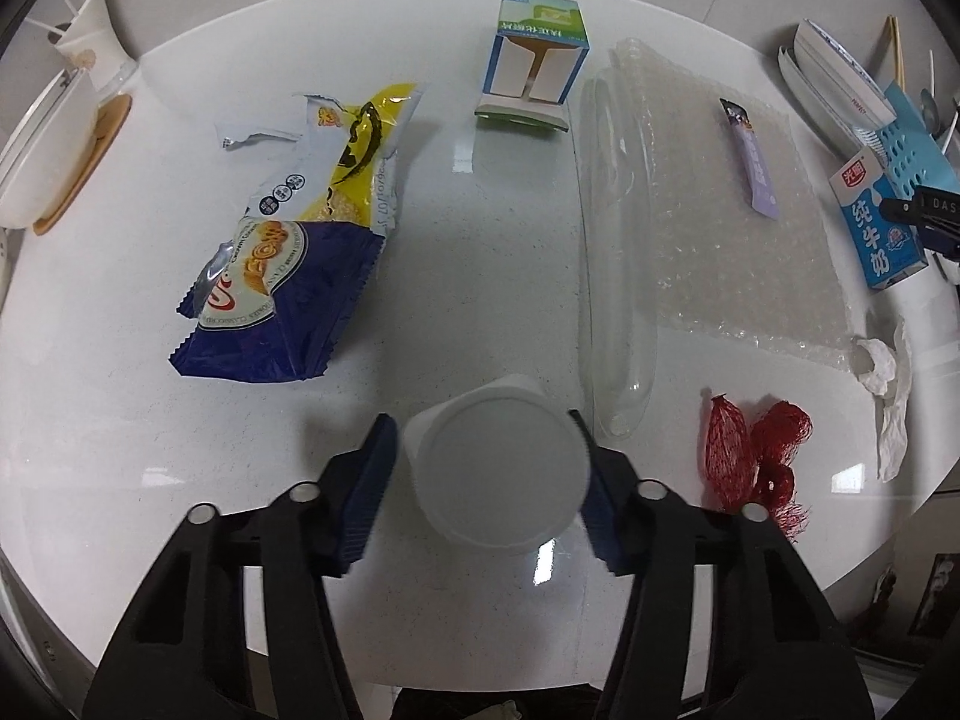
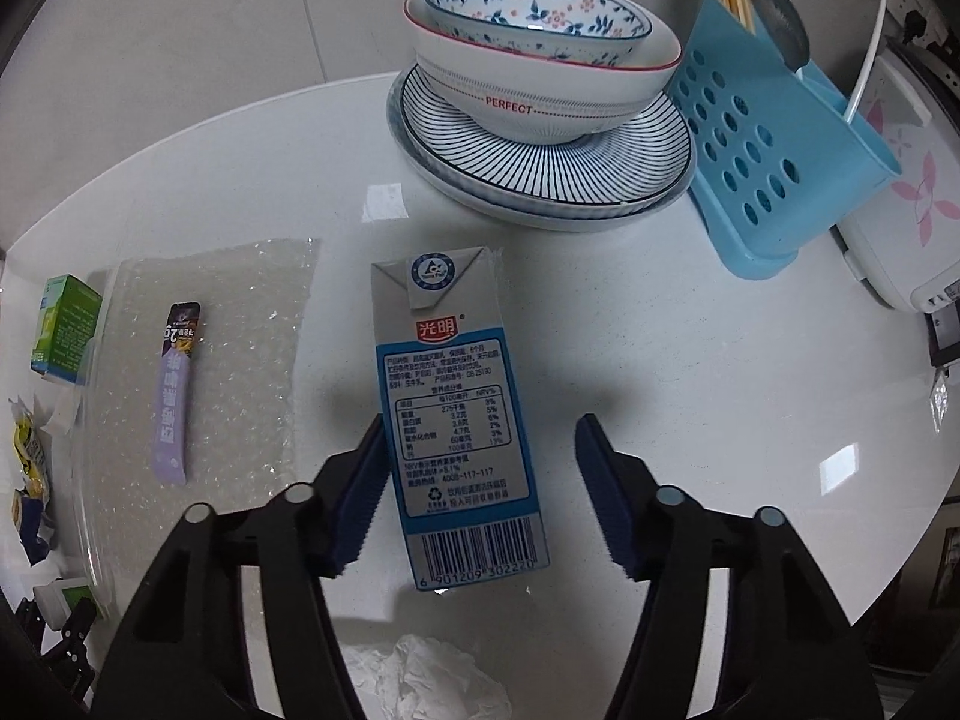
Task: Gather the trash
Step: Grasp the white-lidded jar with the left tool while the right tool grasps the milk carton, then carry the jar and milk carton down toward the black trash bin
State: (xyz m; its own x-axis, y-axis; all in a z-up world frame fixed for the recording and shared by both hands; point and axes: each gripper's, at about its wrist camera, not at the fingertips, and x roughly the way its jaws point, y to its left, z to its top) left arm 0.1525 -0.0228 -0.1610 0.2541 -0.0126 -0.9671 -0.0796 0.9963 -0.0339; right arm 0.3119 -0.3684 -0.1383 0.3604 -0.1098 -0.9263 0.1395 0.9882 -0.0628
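Note:
In the left wrist view my left gripper (image 1: 483, 456) is open around a white plastic cup (image 1: 501, 471) lying on its side on the white table; the right finger touches it, the left stands apart. In the right wrist view my right gripper (image 2: 480, 468) is open around a blue-and-white milk carton (image 2: 459, 414); the left finger touches its edge, the right is well clear. The same carton shows at the right edge of the left wrist view (image 1: 879, 228). Other trash: a blue-and-yellow snack bag (image 1: 300, 246), a green-and-white carton (image 1: 534, 60), bubble wrap (image 1: 726, 210) with a purple sachet (image 1: 753, 162), red netting (image 1: 753, 450), crumpled tissue (image 2: 432, 684).
Stacked bowls (image 2: 540, 60) on striped plates (image 2: 546, 174) stand behind the milk carton, with a blue utensil holder (image 2: 774, 156) and a white appliance (image 2: 906, 192) to the right. A clear plastic tray (image 1: 618, 252) lies beside the bubble wrap. A white dish (image 1: 48, 138) sits at the far left.

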